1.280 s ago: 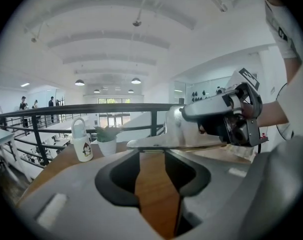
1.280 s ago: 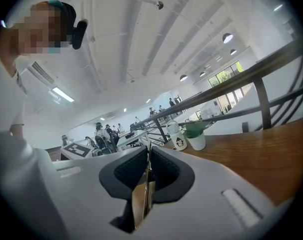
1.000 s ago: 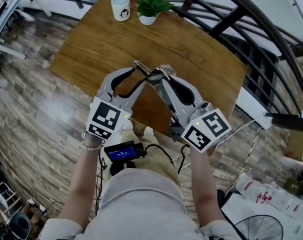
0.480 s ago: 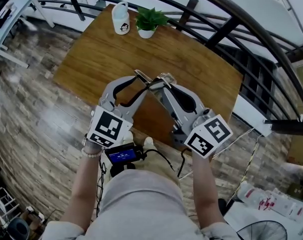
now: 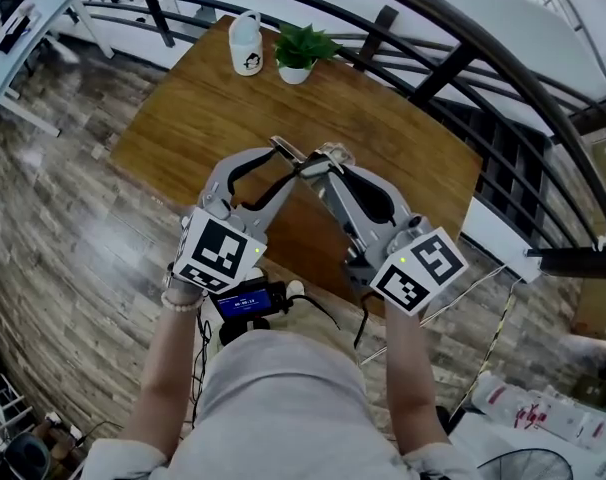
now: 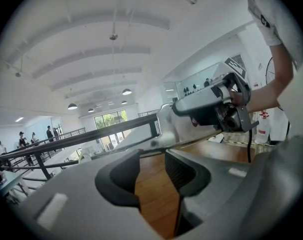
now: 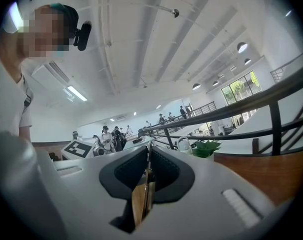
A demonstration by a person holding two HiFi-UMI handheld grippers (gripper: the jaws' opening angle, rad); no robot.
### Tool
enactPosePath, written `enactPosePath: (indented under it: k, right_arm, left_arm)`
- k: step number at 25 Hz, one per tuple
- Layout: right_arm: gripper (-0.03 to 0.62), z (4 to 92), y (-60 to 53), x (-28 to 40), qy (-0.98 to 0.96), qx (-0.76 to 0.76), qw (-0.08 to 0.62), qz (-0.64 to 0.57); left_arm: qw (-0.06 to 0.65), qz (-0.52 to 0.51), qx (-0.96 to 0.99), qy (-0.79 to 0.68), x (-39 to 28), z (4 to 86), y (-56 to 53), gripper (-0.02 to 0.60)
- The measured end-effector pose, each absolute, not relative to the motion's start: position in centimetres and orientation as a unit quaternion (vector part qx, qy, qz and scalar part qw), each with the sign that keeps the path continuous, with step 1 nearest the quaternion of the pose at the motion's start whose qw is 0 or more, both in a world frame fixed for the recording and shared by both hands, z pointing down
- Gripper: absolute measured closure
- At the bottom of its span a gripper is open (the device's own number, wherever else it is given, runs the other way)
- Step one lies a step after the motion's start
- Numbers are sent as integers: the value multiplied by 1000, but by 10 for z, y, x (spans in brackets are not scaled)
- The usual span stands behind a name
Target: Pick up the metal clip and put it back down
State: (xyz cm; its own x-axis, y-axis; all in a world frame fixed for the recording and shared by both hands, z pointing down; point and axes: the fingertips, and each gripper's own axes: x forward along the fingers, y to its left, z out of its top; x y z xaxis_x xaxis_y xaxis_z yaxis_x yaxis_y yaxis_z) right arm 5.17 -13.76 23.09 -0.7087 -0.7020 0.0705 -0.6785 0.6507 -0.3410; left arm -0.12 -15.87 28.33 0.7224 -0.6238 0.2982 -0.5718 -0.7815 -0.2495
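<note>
In the head view both grippers hover above the wooden table point(image 5: 193, 98), tips meeting near its front half. My right gripper point(image 5: 323, 160) is shut on the metal clip point(image 5: 301, 160), a thin silvery strip. In the right gripper view the clip point(image 7: 147, 176) stands edge-on, pinched between the dark pads. My left gripper point(image 5: 281, 154) is open. In the left gripper view bare wood shows through its gap, and the clip point(image 6: 191, 137) crosses just past its fingertips, held by the right gripper point(image 6: 211, 109). Whether the left gripper touches the clip I cannot tell.
A white jug point(image 5: 247, 43) and a small potted plant point(image 5: 301, 48) stand at the table's far edge. A black railing point(image 5: 453, 63) curves behind the table. Wood-plank floor point(image 5: 63, 198) lies to the left. A small screen device point(image 5: 245, 303) hangs at the person's waist.
The head camera has shifted a little, so the table sits slightly lower in view. Both grippers keep the same pose, tips together, with the clip still held.
</note>
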Motion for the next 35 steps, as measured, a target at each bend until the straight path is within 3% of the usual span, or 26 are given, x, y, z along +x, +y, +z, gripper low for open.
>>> enactPosePath:
  k: [26,35]
  right_arm:
    - [542,245,-137,49,906,-373,21,-199]
    - [542,259,-137,50,899,-375,22,-226]
  left_arm:
    - [115,-253,-918,284,6,306,-151,411]
    - [101,-261,-917,285,8,320,-150,411]
